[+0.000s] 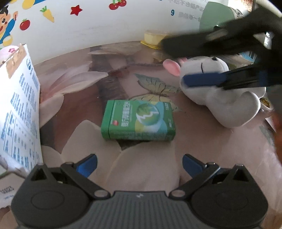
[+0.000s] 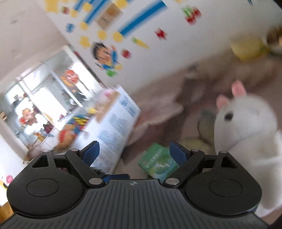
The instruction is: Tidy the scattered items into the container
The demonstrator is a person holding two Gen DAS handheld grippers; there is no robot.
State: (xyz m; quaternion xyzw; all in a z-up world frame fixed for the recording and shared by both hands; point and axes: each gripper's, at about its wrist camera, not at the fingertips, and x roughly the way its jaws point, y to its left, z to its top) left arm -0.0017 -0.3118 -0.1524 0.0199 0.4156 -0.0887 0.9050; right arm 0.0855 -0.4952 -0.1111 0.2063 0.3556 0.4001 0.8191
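A green medicine box (image 1: pixel 138 120) lies flat on the flowered tablecloth (image 1: pixel 88 98), just ahead of my open, empty left gripper (image 1: pixel 139 163). A white plush mouse (image 1: pixel 227 93) with pink ears lies to its right. My right gripper (image 1: pixel 176 61) reaches in from the right above the mouse, with its jaws apart. In the right wrist view my right gripper (image 2: pixel 134 152) is open and empty, the mouse (image 2: pixel 245 126) is at the right and the green box (image 2: pixel 158 163) is below the fingers. The white printed carton (image 1: pixel 19 109) stands at the left edge and also shows in the right wrist view (image 2: pixel 112 130).
A yellow tub (image 1: pixel 154 37) stands at the back by the wall, which carries cartoon stickers (image 1: pixel 24 23). A pale green appliance (image 1: pixel 218 15) stands at the back right. A window (image 2: pixel 40 105) with bright decorations shows at the left of the blurred right wrist view.
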